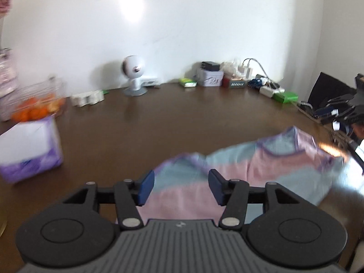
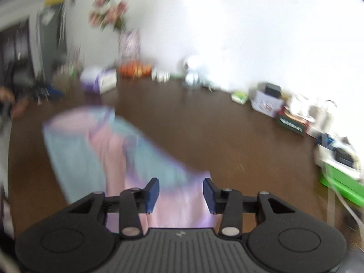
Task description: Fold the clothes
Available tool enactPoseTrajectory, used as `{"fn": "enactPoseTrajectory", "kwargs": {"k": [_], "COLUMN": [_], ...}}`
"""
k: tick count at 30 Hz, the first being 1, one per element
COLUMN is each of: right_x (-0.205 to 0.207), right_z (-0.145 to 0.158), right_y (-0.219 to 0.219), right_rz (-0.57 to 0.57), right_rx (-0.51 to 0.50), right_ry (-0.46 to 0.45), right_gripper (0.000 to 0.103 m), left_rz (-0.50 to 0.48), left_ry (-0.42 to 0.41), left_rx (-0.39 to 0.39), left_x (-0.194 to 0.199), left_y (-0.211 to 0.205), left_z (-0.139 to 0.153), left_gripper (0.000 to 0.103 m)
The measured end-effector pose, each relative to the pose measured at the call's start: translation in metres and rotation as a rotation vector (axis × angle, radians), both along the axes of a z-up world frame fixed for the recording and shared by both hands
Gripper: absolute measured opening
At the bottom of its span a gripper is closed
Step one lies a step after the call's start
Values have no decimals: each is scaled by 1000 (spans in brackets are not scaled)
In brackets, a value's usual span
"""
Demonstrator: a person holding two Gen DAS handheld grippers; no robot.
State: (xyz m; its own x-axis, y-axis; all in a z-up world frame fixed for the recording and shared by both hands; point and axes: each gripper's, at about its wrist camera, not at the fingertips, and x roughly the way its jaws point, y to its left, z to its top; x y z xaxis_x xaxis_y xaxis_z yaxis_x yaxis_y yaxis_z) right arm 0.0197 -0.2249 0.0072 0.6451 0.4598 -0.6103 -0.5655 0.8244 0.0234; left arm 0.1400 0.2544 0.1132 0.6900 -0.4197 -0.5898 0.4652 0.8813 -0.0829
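On dark brown table [image 1: 159, 118]: one garment [image 1: 227, 170], striped in pale pink, light blue and lilac, lying spread and partly folded over itself, lilac-trimmed neckline visible toward its far end in the left wrist view. Left gripper [image 1: 181, 185]: jaws parted, blue pads clear of the cloth, nothing between them; garment lies beneath and beyond the fingers. Right gripper [image 2: 181, 194]: jaws likewise parted, nothing clamped; same garment [image 2: 109, 150] stretches away to the left of its fingers, pink band directly below them. Whether either gripper's fingertips touch the fabric cannot be told; both views are blurred. Left side of table: purple-and-white soft pack [image 1: 29, 150], and behind it a clear container of orange fruit [image 1: 36, 109]. Against the white wall [image 1: 182, 22]: small white round-headed camera on a stand [image 1: 134, 72], white boxes [image 1: 87, 97], a green packet [image 1: 187, 82], a pale tin [image 1: 209, 77] with a dark item on top, chargers with cables [image 1: 248, 68], and a green box [image 1: 285, 96]. Pink flowers [image 2: 109, 13] stand at the far left in the right wrist view.
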Motion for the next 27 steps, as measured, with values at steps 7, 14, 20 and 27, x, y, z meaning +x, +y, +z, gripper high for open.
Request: {"fn": "enactPoseTrajectory", "kwargs": {"k": [7, 14, 20, 27], "right_x": [104, 120, 114, 78], "right_z": [-36, -66, -68, -34], "right_y": [98, 116, 106, 106], "right_rz": [82, 104, 80, 105], "right_rx": [44, -45, -36, -36], "right_ry": [159, 212, 208, 84], "right_gripper": [39, 11, 1, 1], "left_rz": [-56, -143, -113, -60], "left_ry": [164, 230, 175, -4], "left_rx": [-7, 30, 6, 75], "left_x": [104, 104, 90, 31], "left_y": [-41, -44, -37, -47], "left_z": [-42, -67, -66, -31], "left_gripper": [62, 19, 10, 11]}}
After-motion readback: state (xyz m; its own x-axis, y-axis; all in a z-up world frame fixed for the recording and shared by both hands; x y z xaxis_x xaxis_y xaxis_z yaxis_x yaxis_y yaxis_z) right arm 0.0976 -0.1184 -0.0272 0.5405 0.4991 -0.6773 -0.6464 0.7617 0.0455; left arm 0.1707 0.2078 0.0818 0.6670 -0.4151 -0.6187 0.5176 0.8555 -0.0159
